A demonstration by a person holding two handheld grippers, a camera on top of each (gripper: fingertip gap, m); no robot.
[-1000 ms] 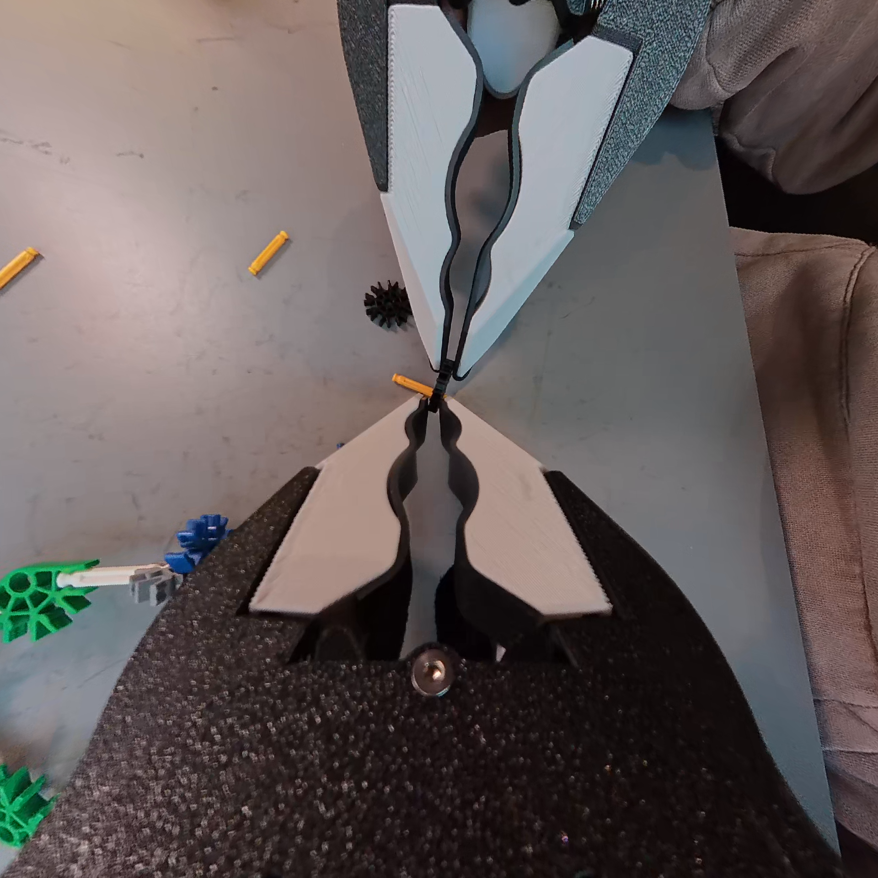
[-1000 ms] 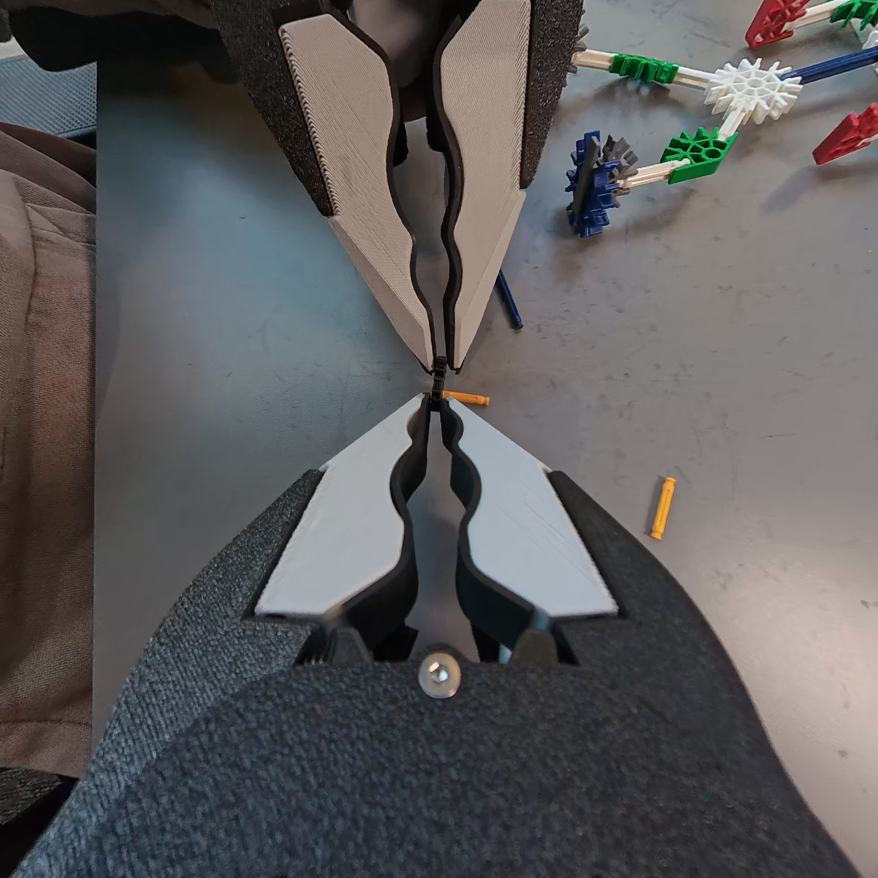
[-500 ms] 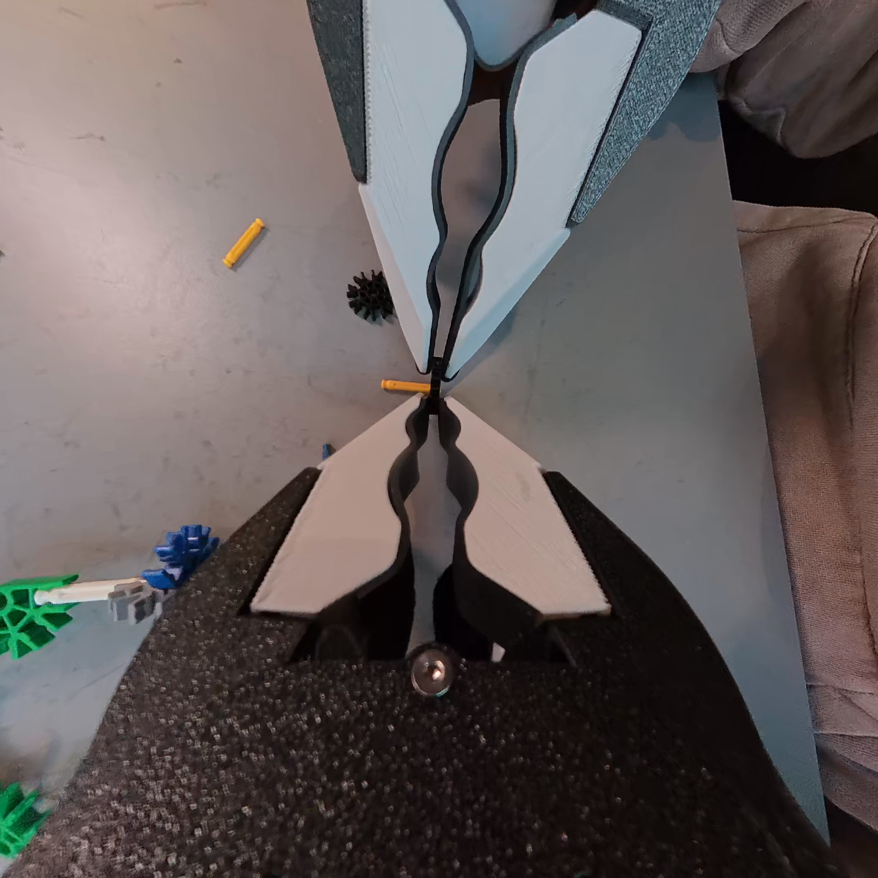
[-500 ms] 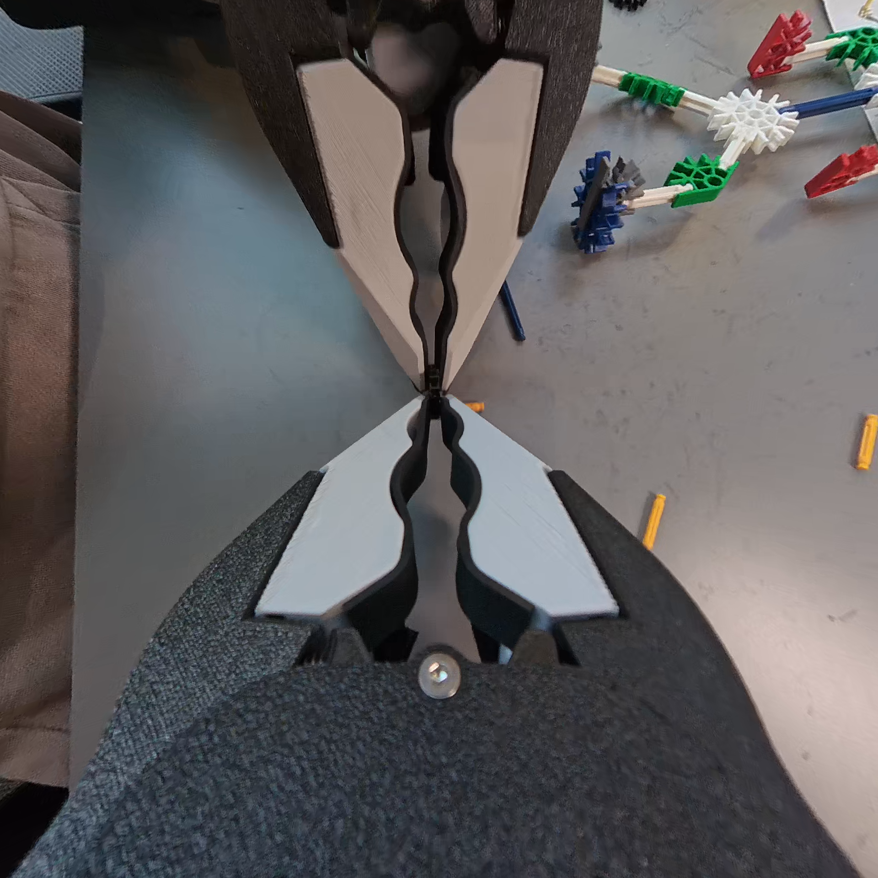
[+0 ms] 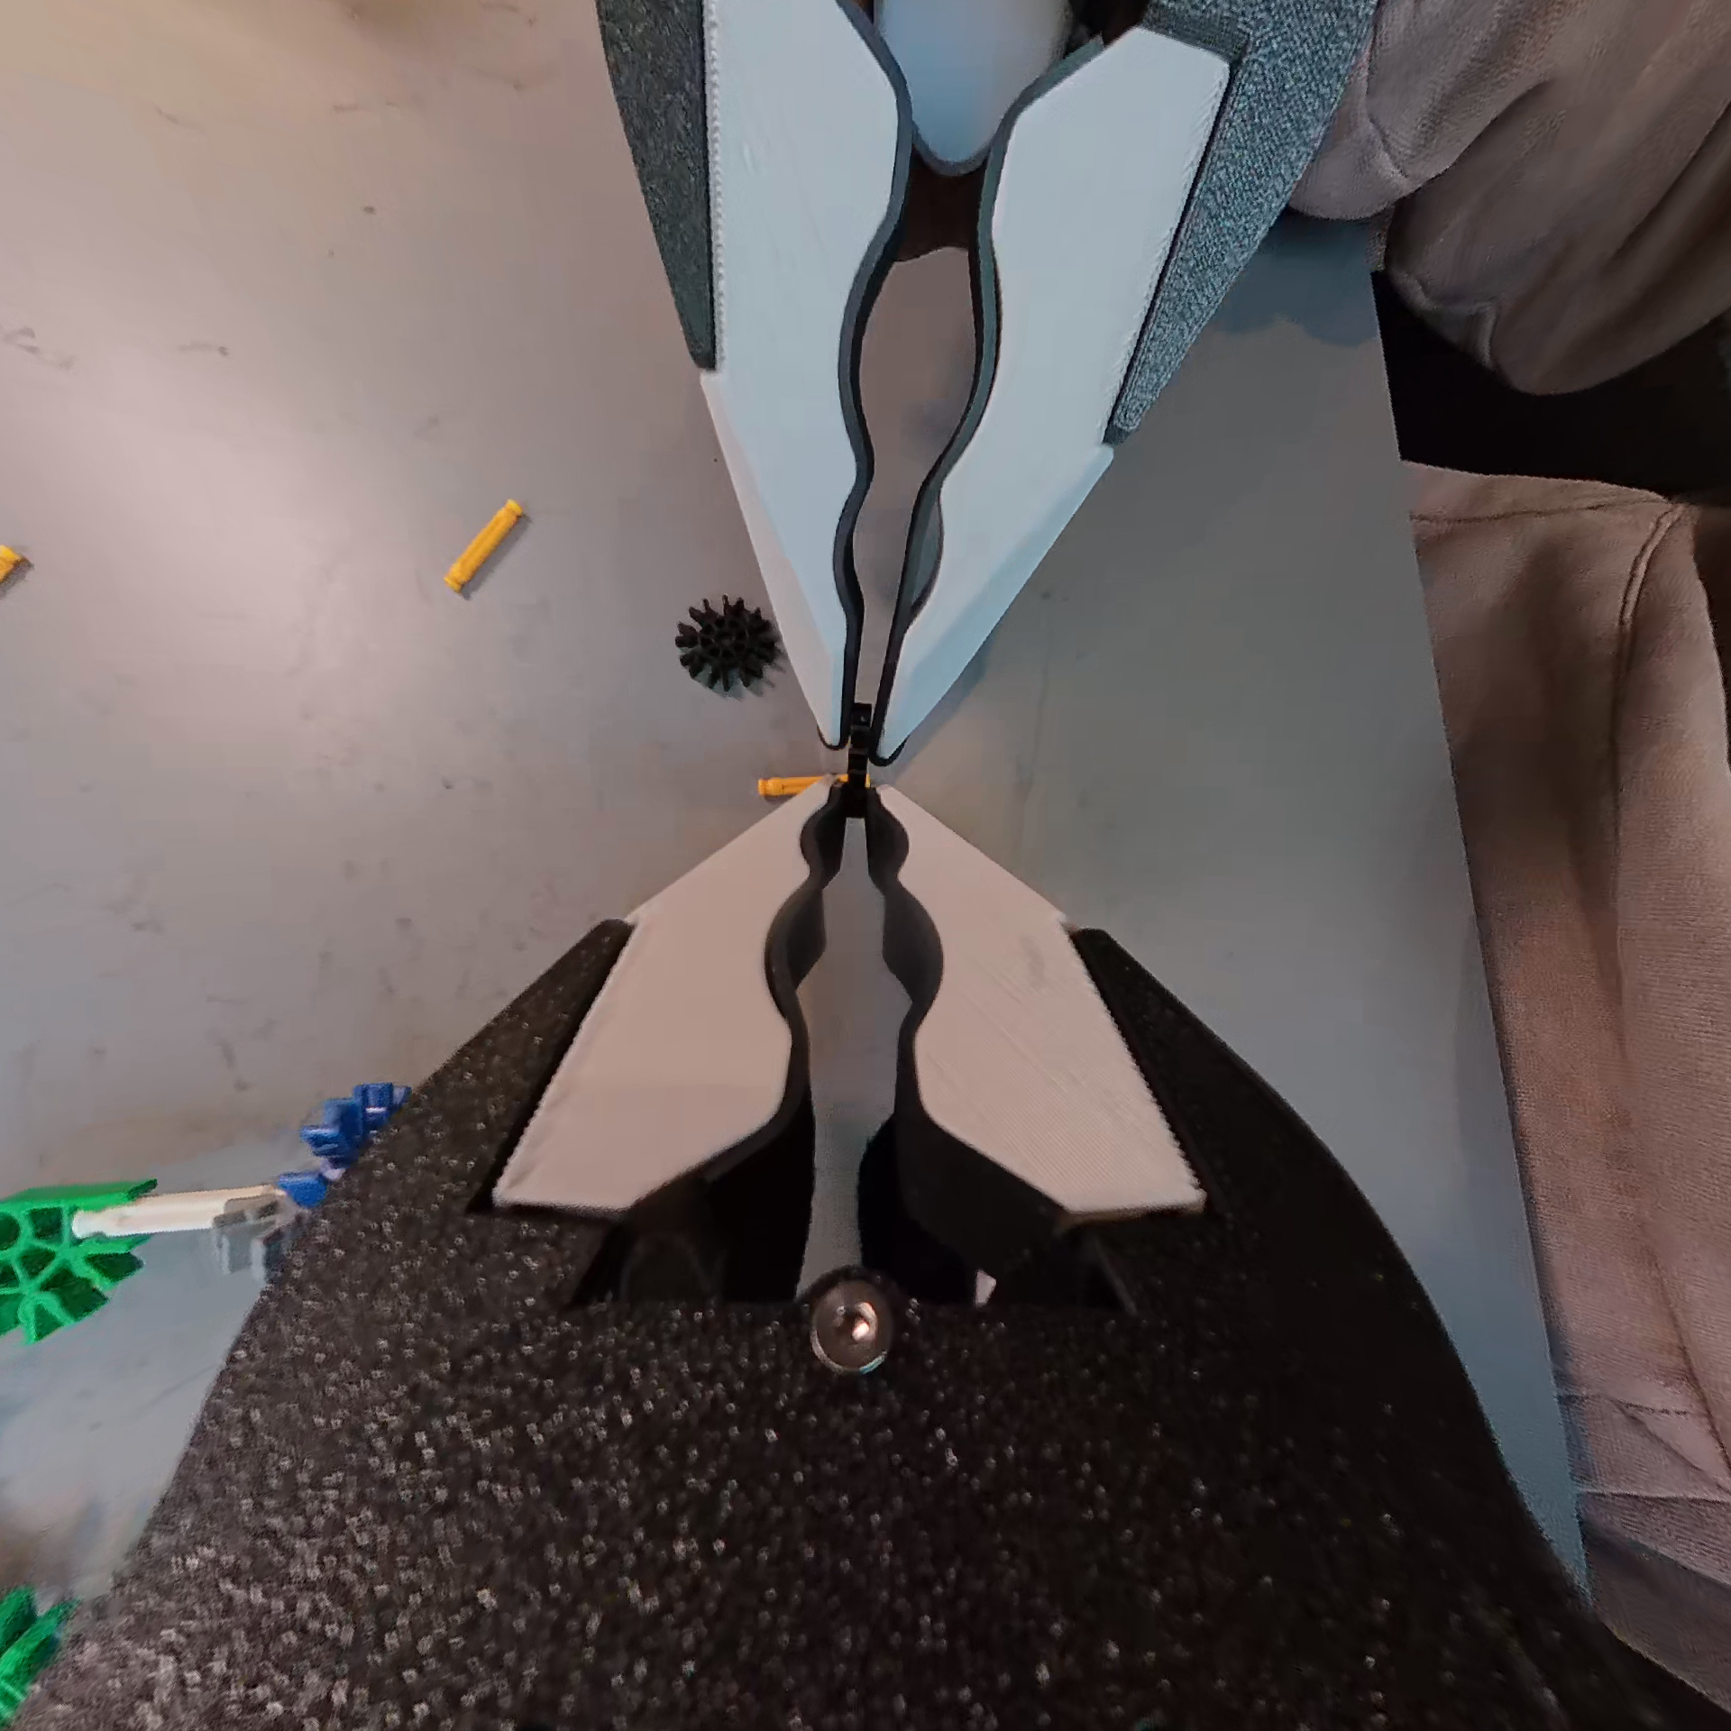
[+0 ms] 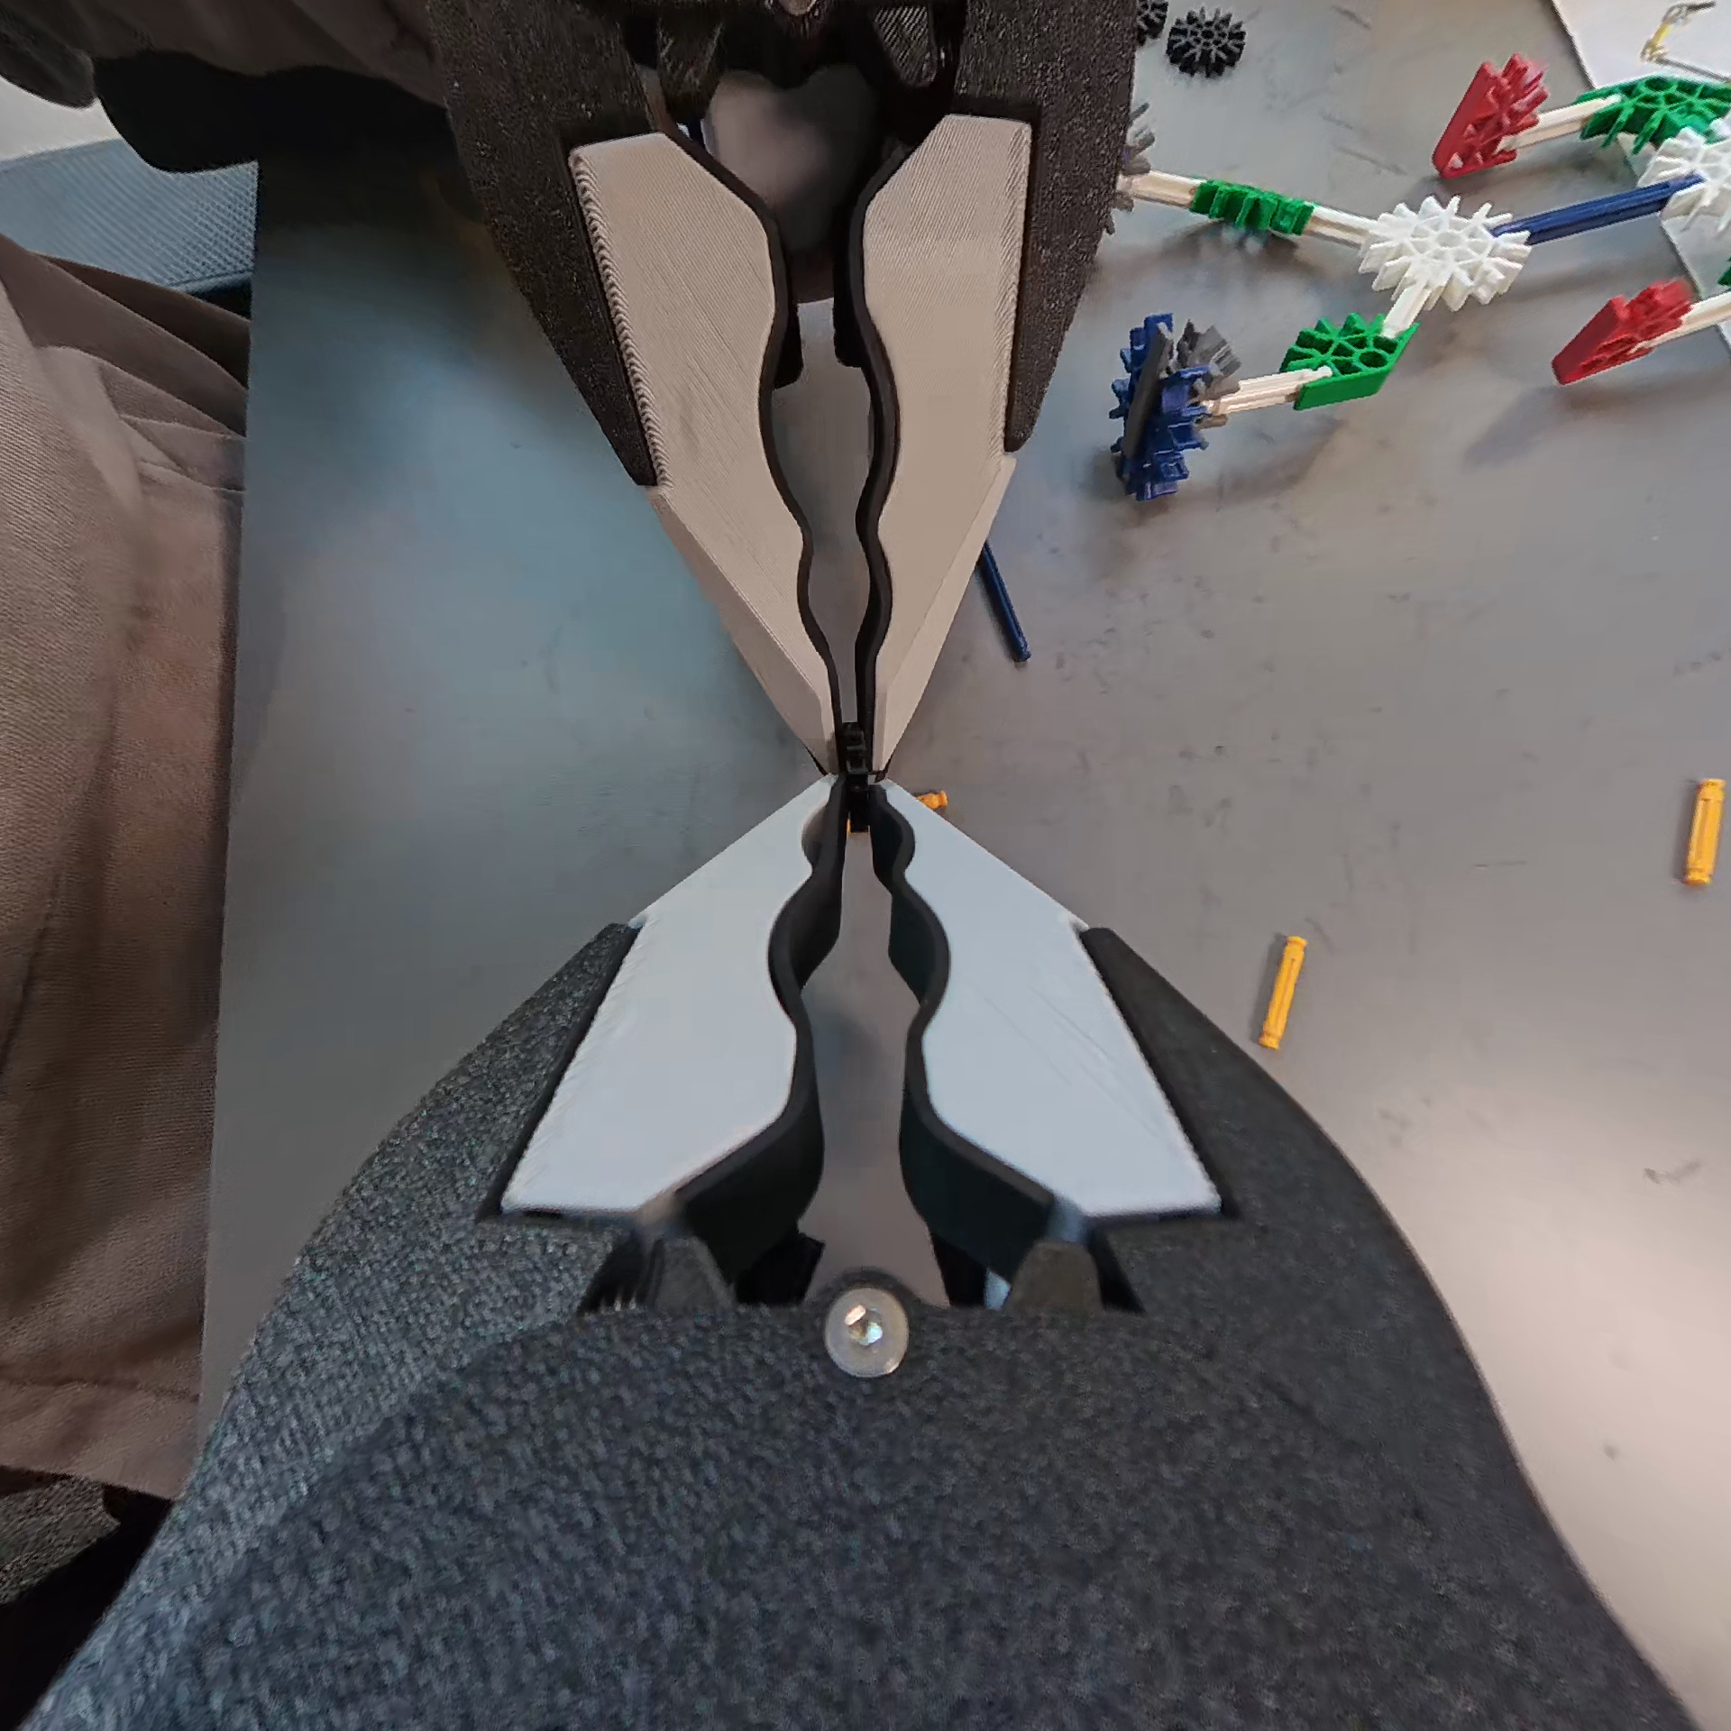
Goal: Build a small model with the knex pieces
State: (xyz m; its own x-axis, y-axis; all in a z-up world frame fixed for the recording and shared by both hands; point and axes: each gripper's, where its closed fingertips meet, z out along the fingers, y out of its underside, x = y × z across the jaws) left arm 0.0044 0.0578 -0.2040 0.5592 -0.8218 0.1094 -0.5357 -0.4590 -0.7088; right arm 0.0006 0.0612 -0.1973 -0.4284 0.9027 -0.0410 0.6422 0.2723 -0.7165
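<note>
Grippers tip to tip: left gripper (image 5: 850, 813) and right gripper (image 6: 854, 813) both pinch one small black piece (image 5: 858, 749), apparently a connector. Yellow rod (image 5: 796, 785) lies on table (image 5: 281, 796) just beside the closed jaws; black gear (image 5: 727, 643) near.

yellow rod (image 6: 932, 800) half hidden, green connector (image 5: 56, 1255) cropped

I can read no writing, number or sign anywhere, neither on my own fingers nor on the toy pieces around them.
</note>
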